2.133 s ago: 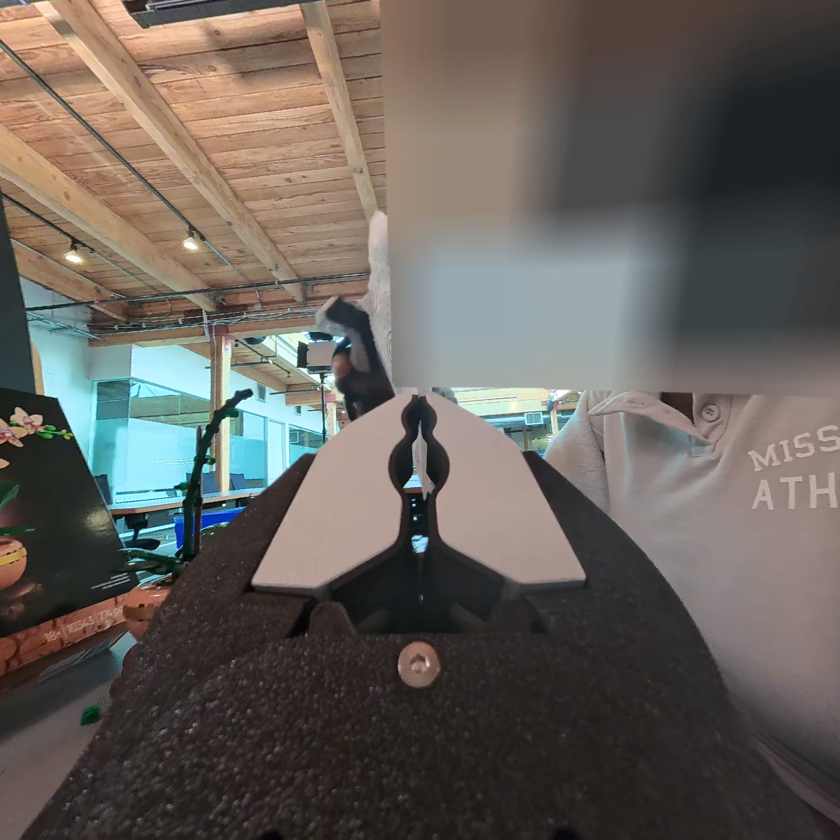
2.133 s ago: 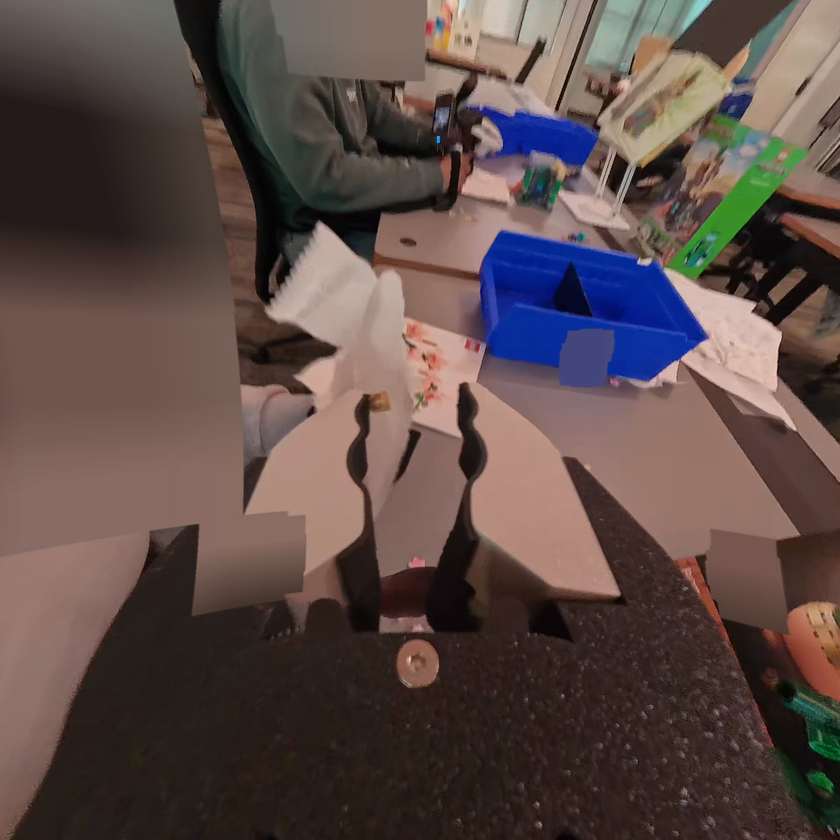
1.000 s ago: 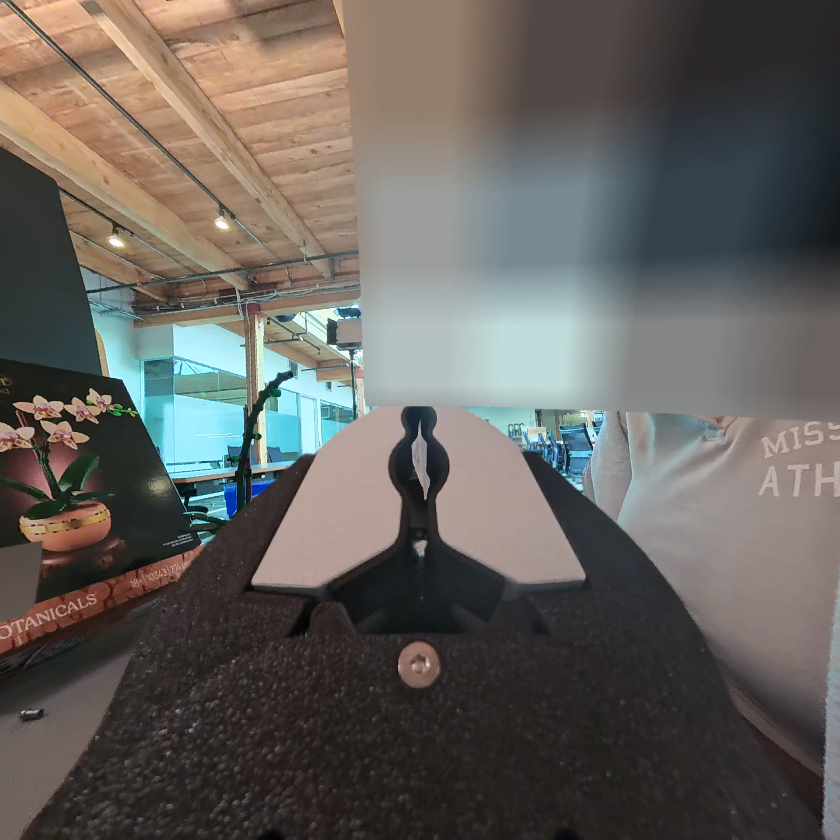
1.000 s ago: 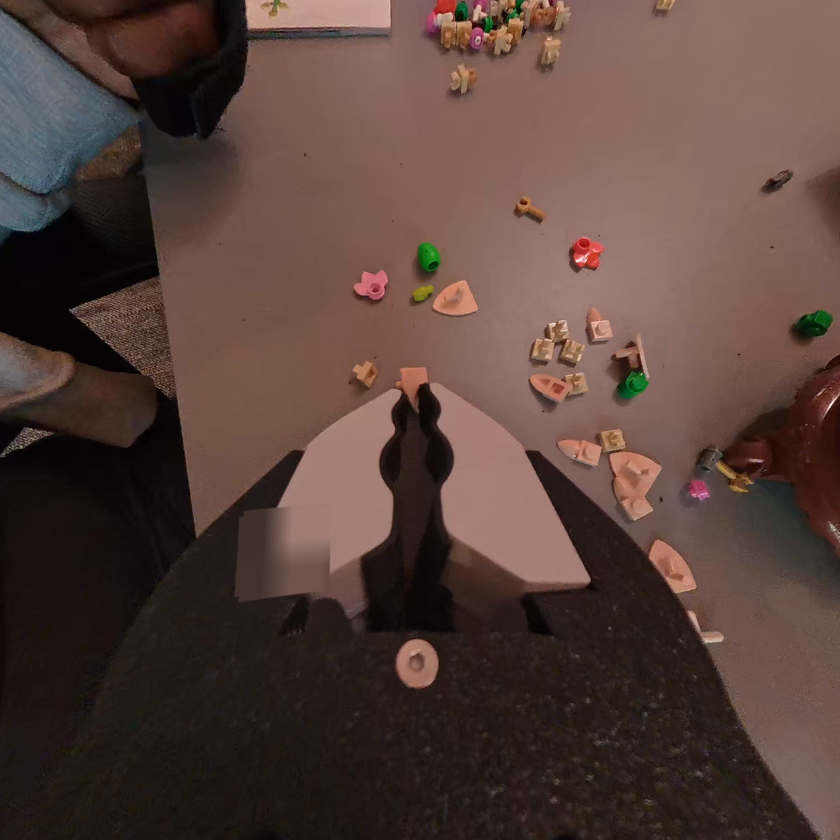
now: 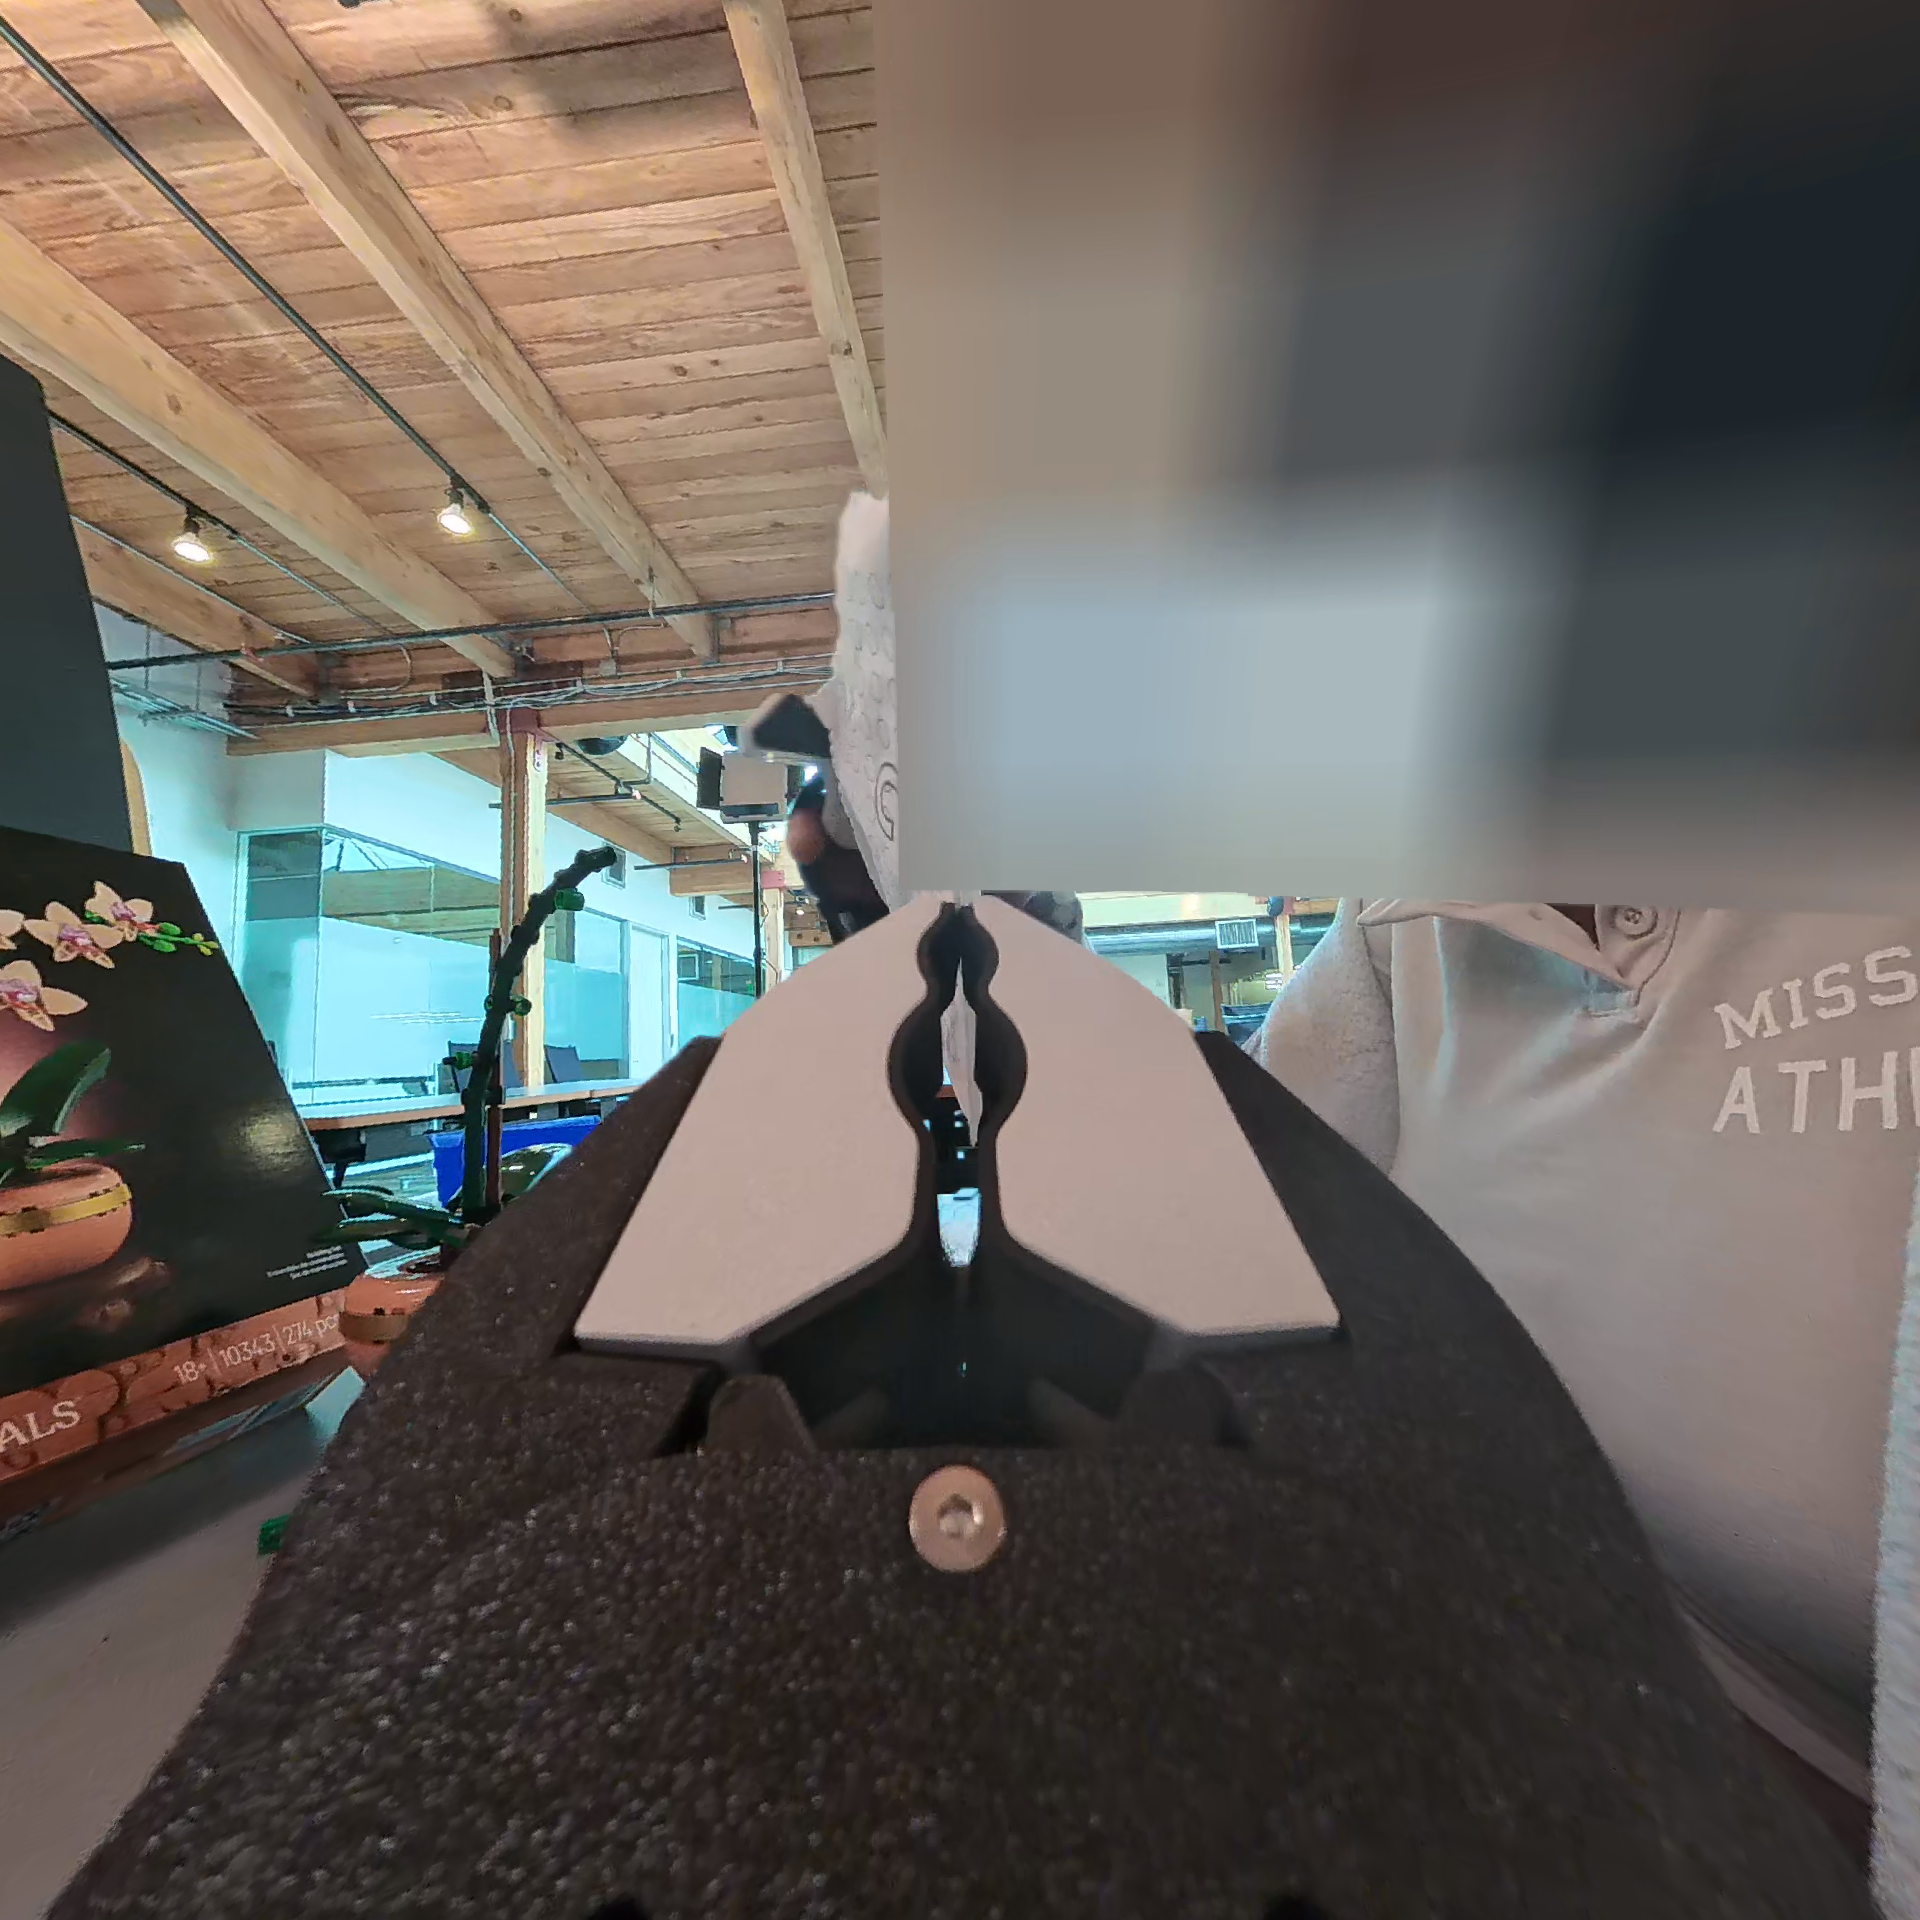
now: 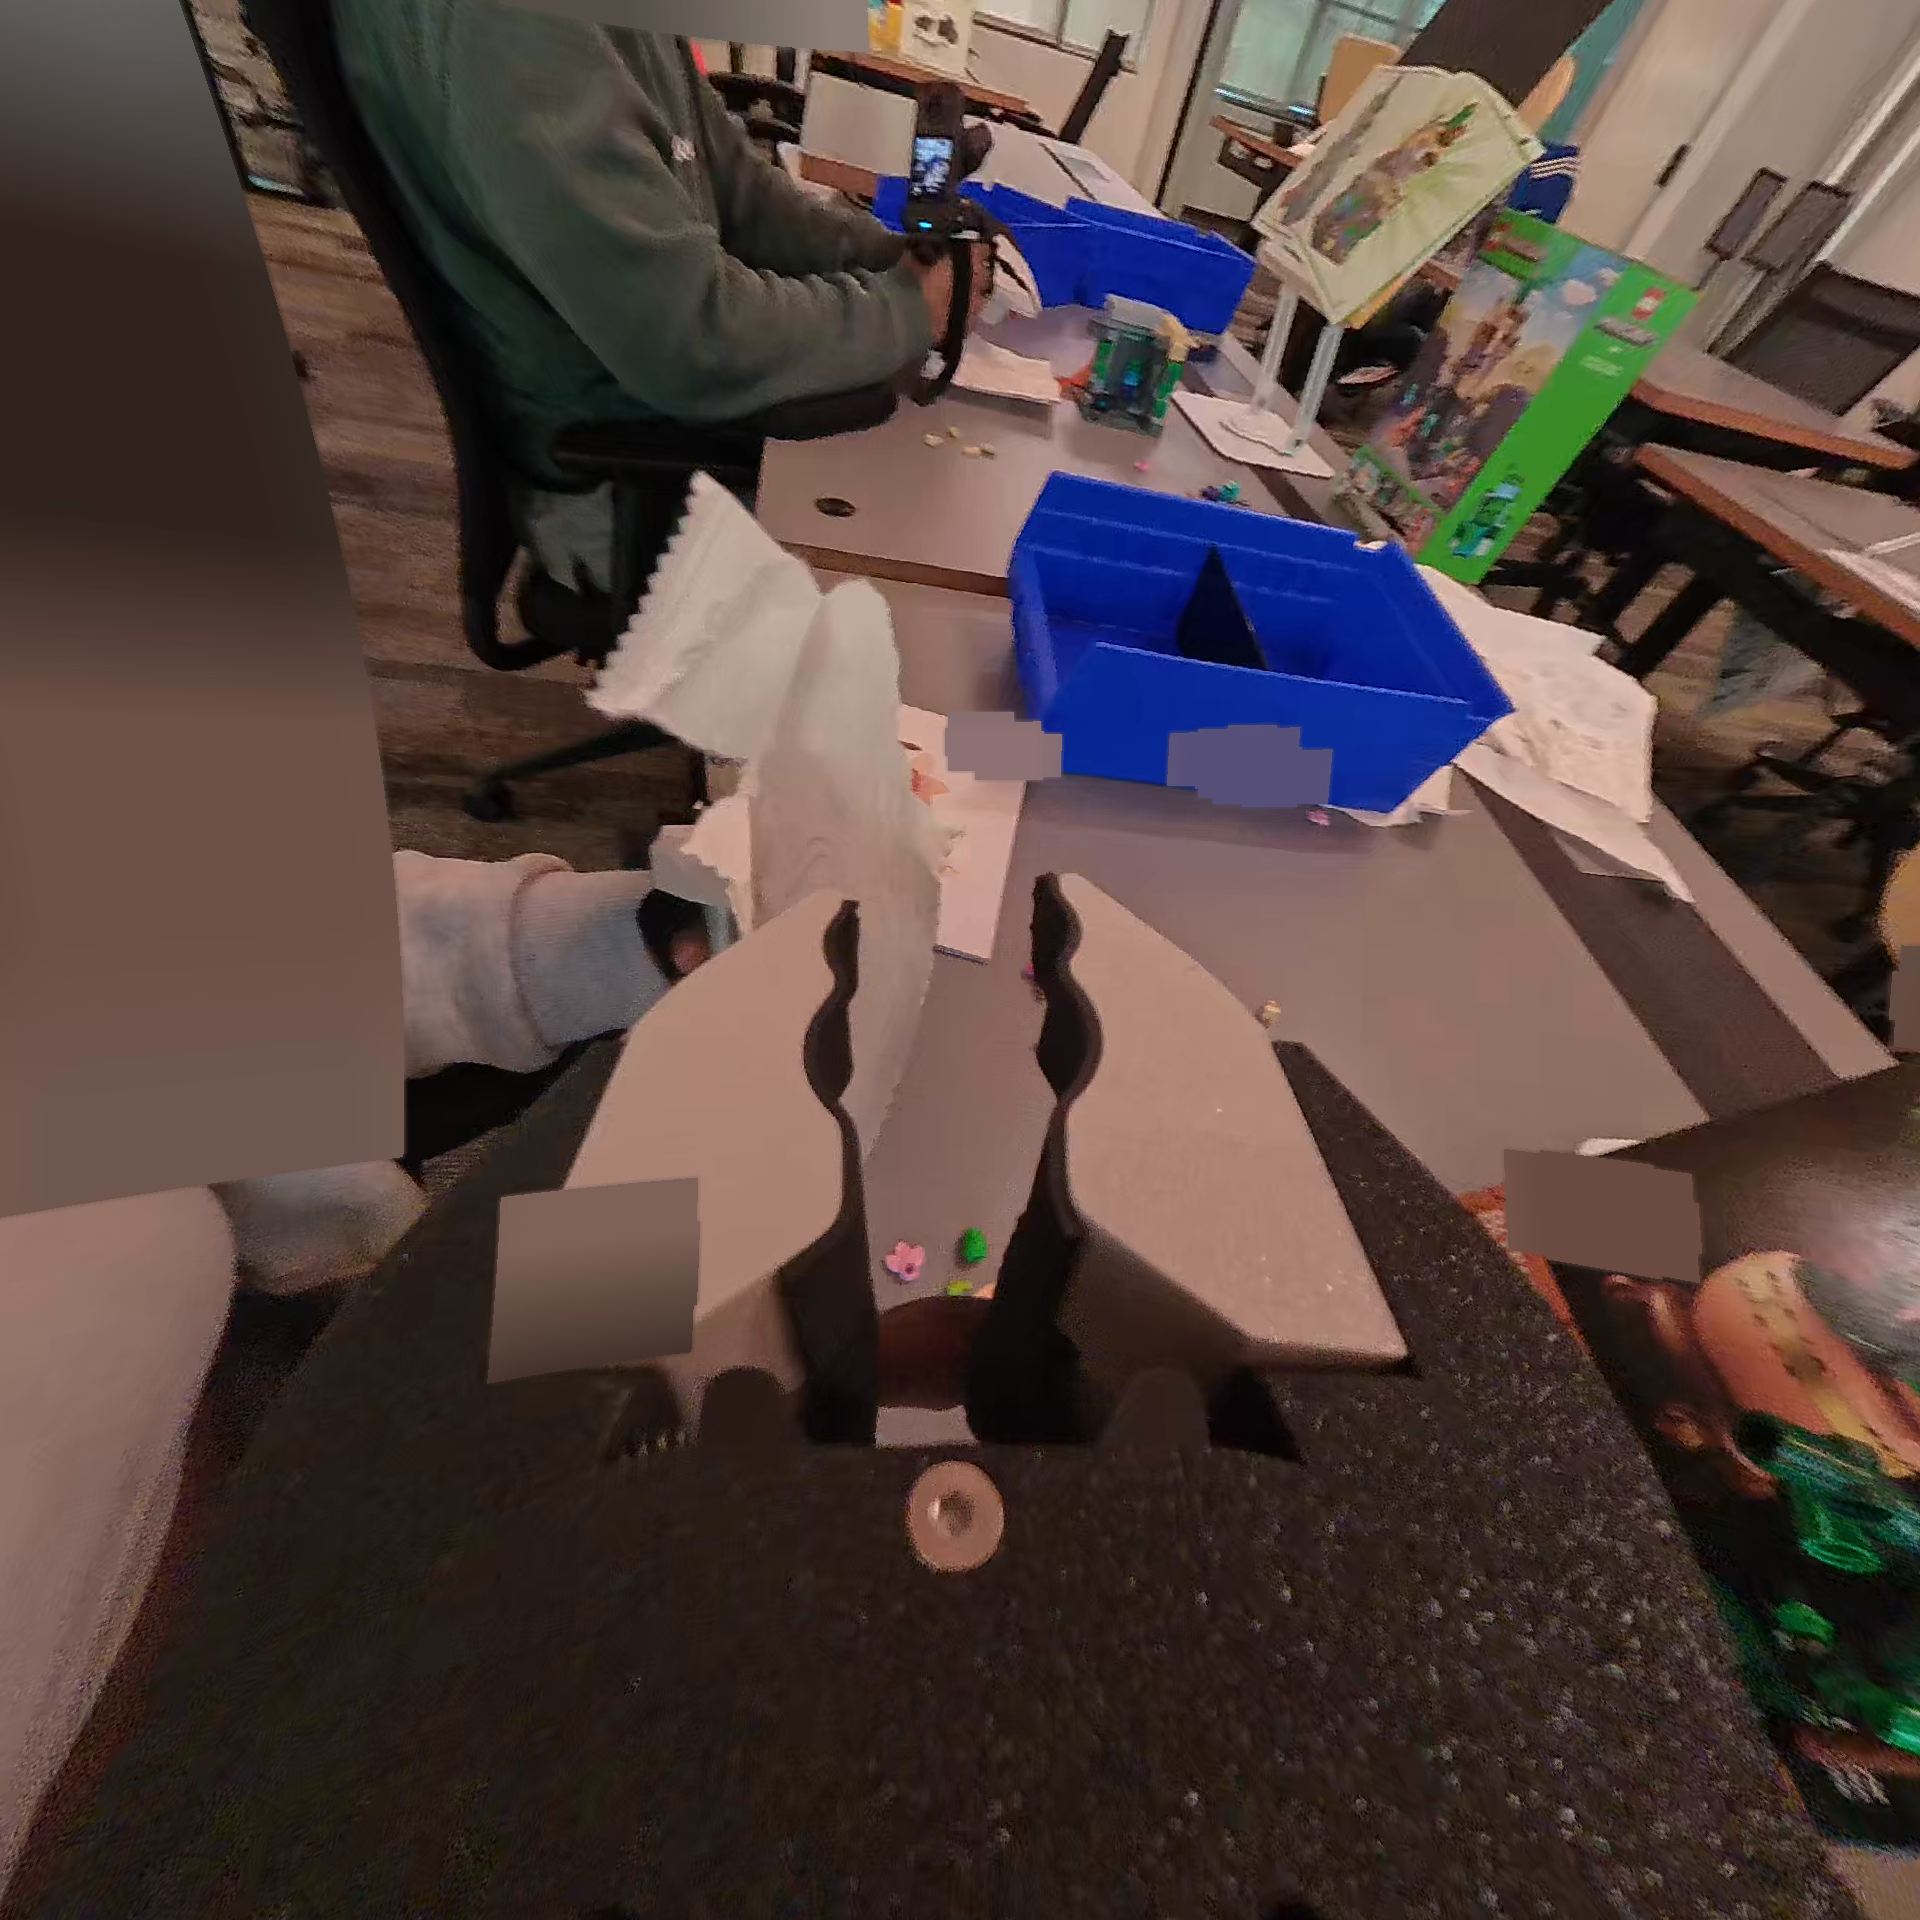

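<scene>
A: Left wrist view first: what has the left gripper [image 5: 961, 920] got?

B: Its jaws are pressed together on a white paper bag [image 5: 868, 707]. A strip of the bag runs down the slot between the fingers and the rest stands up past the tips, so it is pinched by one edge and held aloft.

A: Why so high?

B: My guess is to keep the bag's mouth up where the other gripper can reach it. Just beyond the tips that other gripper's dark finger shows against the bag.

A: And from the right wrist view?

B: The right gripper [image 6: 945, 914] is spread wide and holds nothing. The bag [image 6: 831, 748] hangs just ahead of its left finger, crumpled, its zigzag-cut edge on top; whether paper touches that finger I cannot tell.

A: Anything below it?

B: Seen between the fingers, a pink flower piece [image 6: 905, 1259] and a green piece [image 6: 972, 1244] lie loose on the grey tabletop [image 6: 1299, 935].

A: Containers?

B: Farther ahead and to the right sits a blue bin [image 6: 1247, 665] with a dark divider; the compartments I can see look bare. What the bag holds is hidden.

A: Beyond that?

B: A person in a green top [image 6: 582, 208] sits at the far end, with a green box [image 6: 1527, 395] to the right.
</scene>
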`<state>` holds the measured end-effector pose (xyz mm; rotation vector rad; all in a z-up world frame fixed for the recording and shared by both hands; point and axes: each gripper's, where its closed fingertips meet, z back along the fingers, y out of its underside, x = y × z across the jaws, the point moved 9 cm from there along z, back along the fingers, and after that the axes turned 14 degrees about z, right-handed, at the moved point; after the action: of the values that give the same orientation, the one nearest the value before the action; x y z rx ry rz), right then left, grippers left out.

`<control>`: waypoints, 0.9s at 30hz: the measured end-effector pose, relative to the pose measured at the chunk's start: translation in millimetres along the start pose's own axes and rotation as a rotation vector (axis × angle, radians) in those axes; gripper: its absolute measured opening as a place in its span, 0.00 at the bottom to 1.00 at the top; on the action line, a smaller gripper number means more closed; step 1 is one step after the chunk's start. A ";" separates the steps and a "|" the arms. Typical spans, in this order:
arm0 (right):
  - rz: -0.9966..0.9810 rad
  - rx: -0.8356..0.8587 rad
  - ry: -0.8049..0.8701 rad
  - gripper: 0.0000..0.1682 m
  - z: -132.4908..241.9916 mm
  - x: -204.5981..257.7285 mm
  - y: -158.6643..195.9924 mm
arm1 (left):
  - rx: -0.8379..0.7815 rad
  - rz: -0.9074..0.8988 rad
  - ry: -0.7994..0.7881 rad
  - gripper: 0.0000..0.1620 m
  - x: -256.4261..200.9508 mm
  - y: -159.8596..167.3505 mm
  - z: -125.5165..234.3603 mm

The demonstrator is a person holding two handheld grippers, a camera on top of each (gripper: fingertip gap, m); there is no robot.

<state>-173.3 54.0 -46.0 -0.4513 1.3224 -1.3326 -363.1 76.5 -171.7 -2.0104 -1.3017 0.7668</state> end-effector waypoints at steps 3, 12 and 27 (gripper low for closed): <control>0.010 0.005 0.022 0.22 3.1 -2.4 -0.5 | -0.010 0.005 0.004 0.00 0.5 0.7 -0.5; -0.215 0.277 -0.098 0.16 -5.2 31.1 106.1 | -0.072 -0.041 -0.050 0.00 1.0 -15.5 11.5; -0.328 0.386 -0.047 0.05 -26.8 49.3 155.4 | -0.035 -0.008 -0.031 0.00 2.5 -7.8 11.4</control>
<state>-143.3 66.6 -208.0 -0.4385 0.9453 -1.7945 -375.2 83.5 -173.4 -2.0267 -1.3489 0.7787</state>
